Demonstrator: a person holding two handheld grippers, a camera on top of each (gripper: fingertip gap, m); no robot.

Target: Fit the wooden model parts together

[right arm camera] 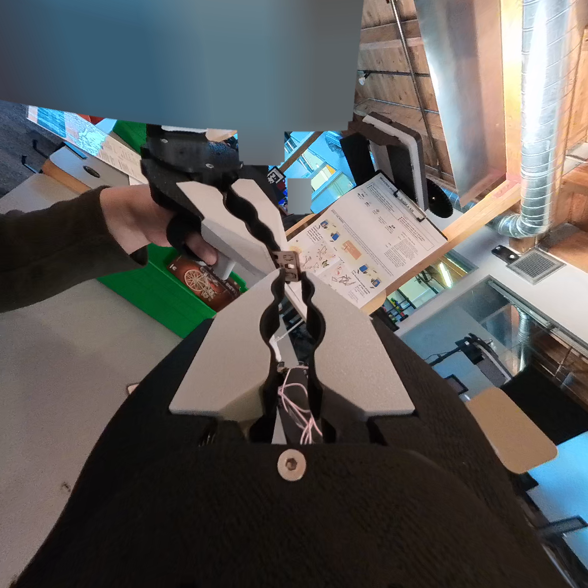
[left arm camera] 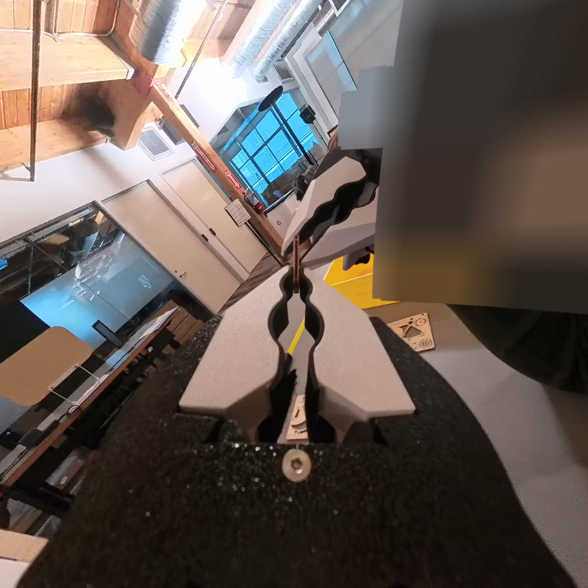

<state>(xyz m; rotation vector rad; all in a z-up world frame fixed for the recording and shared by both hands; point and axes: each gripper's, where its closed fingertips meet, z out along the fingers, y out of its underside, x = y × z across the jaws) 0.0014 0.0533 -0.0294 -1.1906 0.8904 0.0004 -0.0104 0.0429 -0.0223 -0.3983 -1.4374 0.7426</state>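
Both grippers are held up in the air, tip to tip. In the left wrist view my left gripper (left arm camera: 296, 278) is shut on a thin wooden part (left arm camera: 296, 267) seen edge-on. The right gripper (left arm camera: 294, 251) comes in from the upper right and pinches the same part from the other end. In the right wrist view my right gripper (right arm camera: 291, 278) is shut on the small dark wooden part (right arm camera: 289, 265), which has small holes. The left gripper (right arm camera: 277, 256), held by a person's hand (right arm camera: 133, 219), grips its upper end. I cannot tell whether it is one piece or two joined.
A wooden sheet of cut-out parts (left arm camera: 413, 334) lies on the grey table (left arm camera: 477, 429). Another sheet (left arm camera: 297, 423) shows between my left fingers. A yellow bin (left arm camera: 353, 286) stands behind. A green bin (right arm camera: 152, 296) holds the model box (right arm camera: 206, 283). An instruction sheet on a clipboard (right arm camera: 366, 241) stands behind. The grippers are tip to tip, or close to it.
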